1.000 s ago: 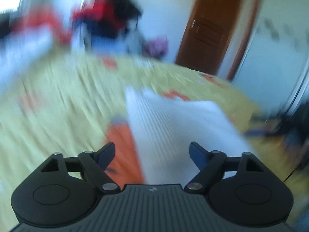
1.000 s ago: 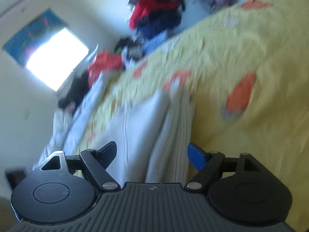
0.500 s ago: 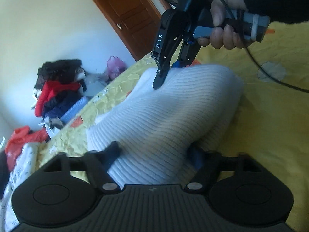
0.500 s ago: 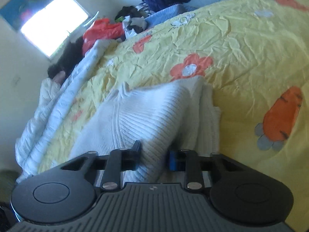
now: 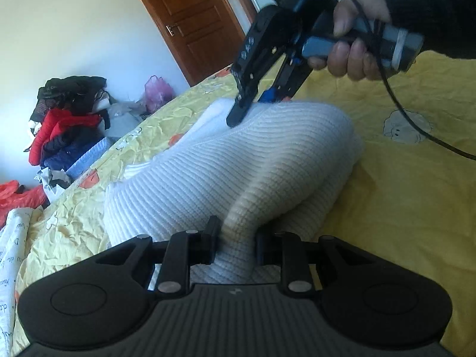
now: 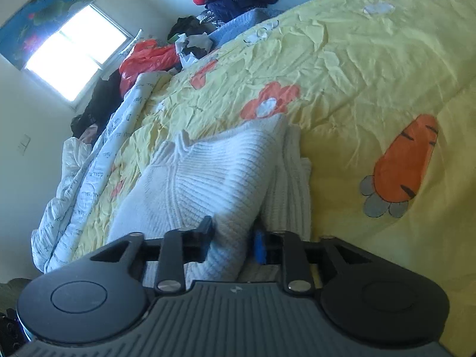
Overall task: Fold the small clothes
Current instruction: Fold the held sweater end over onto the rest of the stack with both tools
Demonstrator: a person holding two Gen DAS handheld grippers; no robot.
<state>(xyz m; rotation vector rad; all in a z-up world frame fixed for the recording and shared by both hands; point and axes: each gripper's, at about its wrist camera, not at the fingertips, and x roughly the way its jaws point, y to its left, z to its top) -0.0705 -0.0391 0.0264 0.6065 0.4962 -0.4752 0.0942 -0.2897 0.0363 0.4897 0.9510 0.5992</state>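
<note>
White ribbed knit garment [image 5: 244, 166] lay on the yellow bedsheet [image 5: 401, 202], partly lifted off it at two corners. In the left wrist view its long axis ran from the left gripper [image 5: 236, 245] up and away toward the right gripper [image 5: 253, 107], so the raised edge spanned between the two tools. The fabric bulged into a rounded hump between them and sagged back onto the sheet on the side toward the clothes pile [image 5: 68, 119].

In the right wrist view the garment [image 6: 214, 178] stretched away from the camera toward the orange flower print [image 6: 269, 104]. A folded layer lay on top and a second ribbed layer showed along its right edge, just beside the carrot print [image 6: 404, 163].

Left gripper: fingers drawn in to a narrow gap, clamped on a bunched fold of knit that filled the space between them. Pads pressed into the fabric on both sides.

Right gripper [image 6: 233, 242]: same state, nearly closed, with a thick wad of knit pinched between the black finger and the blue pad [image 6: 260, 245]. From the left wrist view its tips dug into the far top edge of the hump. The person's right hand [image 5: 354, 50] gripped the handle, with a cable [image 5: 416, 125] trailing over the sheet.

Wooden door [image 5: 193, 20] stood behind the bed. A window [image 6: 74, 59] showed in the right wrist view, with a crumpled white duvet [image 6: 77, 178] along the bed edge.
</note>
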